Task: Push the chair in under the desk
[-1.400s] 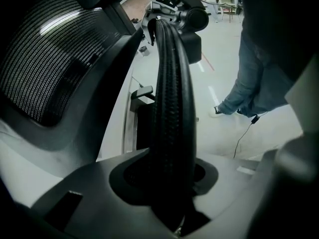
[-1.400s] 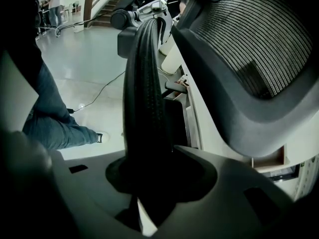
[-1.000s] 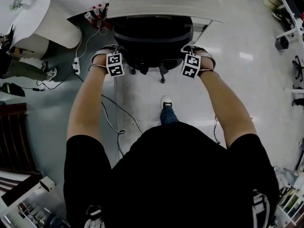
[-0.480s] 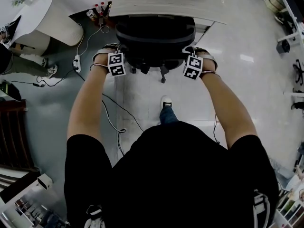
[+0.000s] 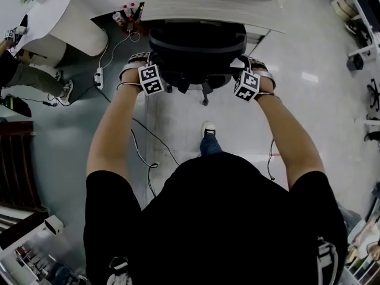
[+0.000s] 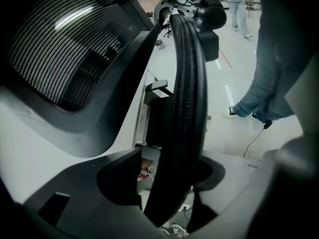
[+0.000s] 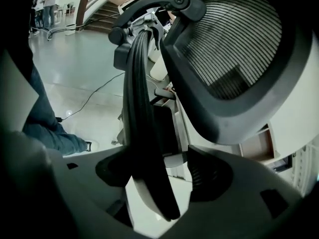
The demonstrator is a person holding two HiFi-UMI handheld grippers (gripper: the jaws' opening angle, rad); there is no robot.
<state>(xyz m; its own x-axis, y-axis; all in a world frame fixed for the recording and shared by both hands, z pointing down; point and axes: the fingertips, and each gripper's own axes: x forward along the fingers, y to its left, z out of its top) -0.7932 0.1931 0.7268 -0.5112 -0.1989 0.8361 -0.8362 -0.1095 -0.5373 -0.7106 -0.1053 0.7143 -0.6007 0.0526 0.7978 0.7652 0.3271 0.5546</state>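
Left tool point(image 6: 167, 178) and right tool point(image 7: 162, 176), just opened, straddle the chair rim point(image 6: 187, 83).

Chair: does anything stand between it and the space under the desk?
Nothing visible does. The chair sits right at the front edge of the desk; the space beneath the desk is hidden in the head view.

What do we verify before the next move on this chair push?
1. Left claw released: jaws have just been opening, backrest rim between them, unpressed. Ok.
2. Right claw released: jaws have just been opening too, rim between them, gap showing. Ok.
3. Chair against desk: backrest meets the desk edge. Ok.
4. Seat fully under: hidden. Cannot tell.
5. Retreat path: cable lies on the floor near the shoe. Not ok.
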